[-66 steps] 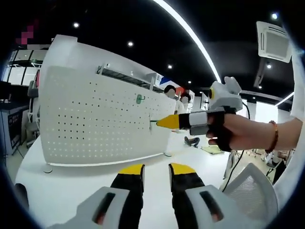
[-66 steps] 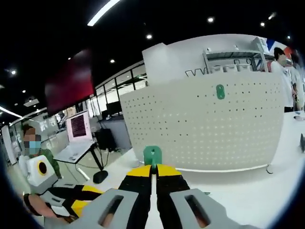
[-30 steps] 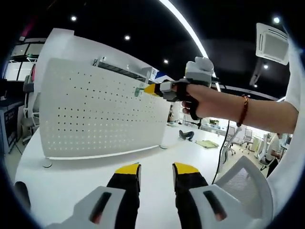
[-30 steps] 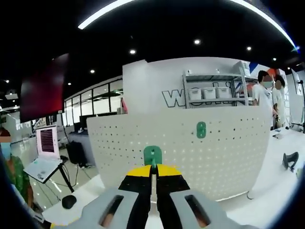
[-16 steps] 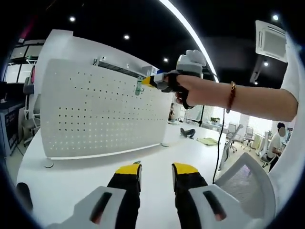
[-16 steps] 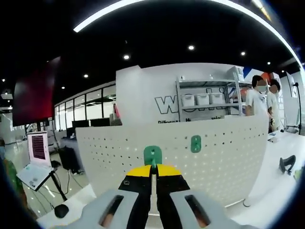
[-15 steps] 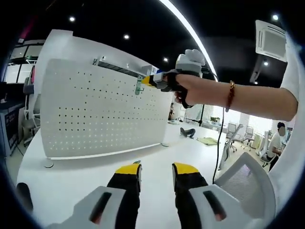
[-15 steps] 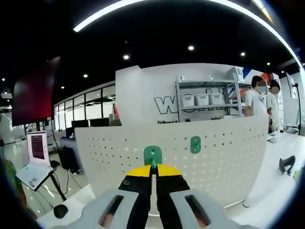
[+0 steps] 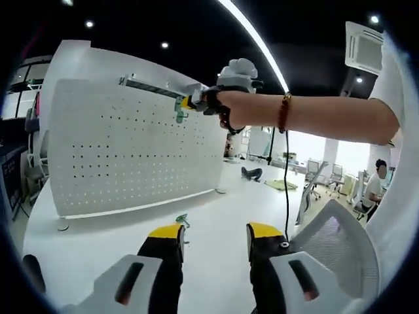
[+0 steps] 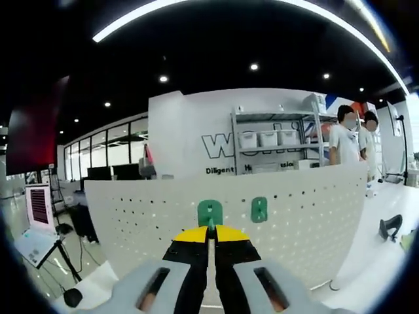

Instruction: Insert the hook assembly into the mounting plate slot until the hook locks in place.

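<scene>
Standing across the left of the left gripper view, the white perforated mounting plate (image 9: 131, 150) rises upright from the white table (image 9: 209, 229), with a green piece already fixed near its top edge, seen in the right gripper view as the mounted green hook (image 10: 259, 209). Moving right along that top edge, the right gripper (image 9: 186, 103) reaches in at arm's length, its yellow tips clamped on the green hook assembly (image 10: 209, 212), which sits close to the plate's upper holes, just beside the mounted one. Whether its prongs have entered a slot cannot be told from either view. Lower down, the left gripper (image 9: 213, 235) hangs over the table with its jaws parted and nothing between them; a small green item (image 9: 181, 218) lies on the table near its left tip. By my judgement the carry is done and the seating push and lock remain.
</scene>
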### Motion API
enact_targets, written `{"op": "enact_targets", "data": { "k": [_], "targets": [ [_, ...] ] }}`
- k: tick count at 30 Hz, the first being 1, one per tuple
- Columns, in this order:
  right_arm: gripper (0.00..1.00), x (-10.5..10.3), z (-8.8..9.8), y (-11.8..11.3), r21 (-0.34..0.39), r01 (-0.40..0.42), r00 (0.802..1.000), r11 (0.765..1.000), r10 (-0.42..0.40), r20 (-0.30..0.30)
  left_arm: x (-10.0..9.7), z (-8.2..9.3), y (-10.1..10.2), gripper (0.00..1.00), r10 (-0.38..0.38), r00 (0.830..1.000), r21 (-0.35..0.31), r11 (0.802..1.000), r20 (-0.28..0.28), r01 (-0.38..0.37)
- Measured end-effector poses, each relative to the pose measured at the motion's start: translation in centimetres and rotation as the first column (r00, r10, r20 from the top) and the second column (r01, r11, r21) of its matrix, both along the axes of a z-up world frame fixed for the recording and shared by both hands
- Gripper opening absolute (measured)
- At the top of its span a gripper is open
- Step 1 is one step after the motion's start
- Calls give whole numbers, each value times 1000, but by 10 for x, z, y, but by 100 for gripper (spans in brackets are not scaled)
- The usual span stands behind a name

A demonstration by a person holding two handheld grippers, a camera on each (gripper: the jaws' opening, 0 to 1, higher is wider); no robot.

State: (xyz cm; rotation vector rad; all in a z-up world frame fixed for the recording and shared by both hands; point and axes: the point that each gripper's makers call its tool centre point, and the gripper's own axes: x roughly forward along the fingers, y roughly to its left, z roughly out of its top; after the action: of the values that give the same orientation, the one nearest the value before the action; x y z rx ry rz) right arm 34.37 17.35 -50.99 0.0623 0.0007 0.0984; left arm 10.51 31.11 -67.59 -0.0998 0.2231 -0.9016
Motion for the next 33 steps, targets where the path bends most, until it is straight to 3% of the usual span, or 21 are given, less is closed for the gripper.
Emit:
{"op": "enact_targets", "data": {
  "k": [19, 33],
  "targets": [
    [1, 38, 2, -9, -24, 46, 999, 999, -46, 2, 5, -7, 7, 43, 11, 999, -4, 1000, -34, -11],
    [1, 58, -10, -17, -32, 67, 997, 997, -69, -39, 7, -7, 9, 43, 20, 999, -6, 1000, -43, -20]
  ]
}}
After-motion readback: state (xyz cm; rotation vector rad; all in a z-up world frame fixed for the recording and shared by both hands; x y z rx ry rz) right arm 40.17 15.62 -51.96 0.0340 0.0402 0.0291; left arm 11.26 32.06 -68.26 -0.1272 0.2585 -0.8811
